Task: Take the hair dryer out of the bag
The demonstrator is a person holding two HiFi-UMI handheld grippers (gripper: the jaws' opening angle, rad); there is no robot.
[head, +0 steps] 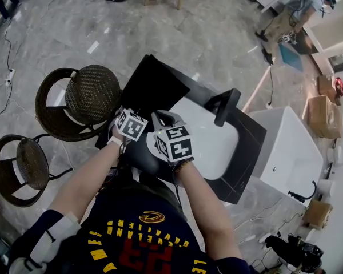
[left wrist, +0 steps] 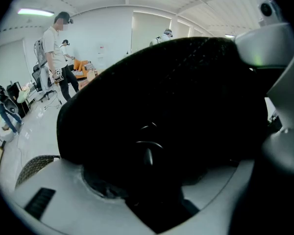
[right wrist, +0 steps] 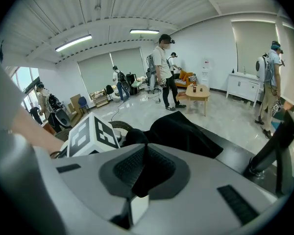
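Observation:
A black fabric bag [head: 154, 87] lies on the dark counter in front of me and bulges under both grippers. In the left gripper view the bag's bulk [left wrist: 176, 106] fills the space between the wide-standing jaws of my left gripper [left wrist: 152, 190] and touches both. That gripper's marker cube [head: 131, 124] sits left of the right one's cube [head: 174, 142]. My right gripper [right wrist: 146, 153] is shut, with a dark fold of the bag pinched between its pads. No view shows the hair dryer apart from the bag.
A white basin [head: 214, 144] is set in the dark counter [head: 248, 153], with a black faucet [head: 226, 104] at its far side. Two wicker stools [head: 91, 93] [head: 28, 164] stand to the left and a white tub [head: 288, 147] to the right. People stand further off.

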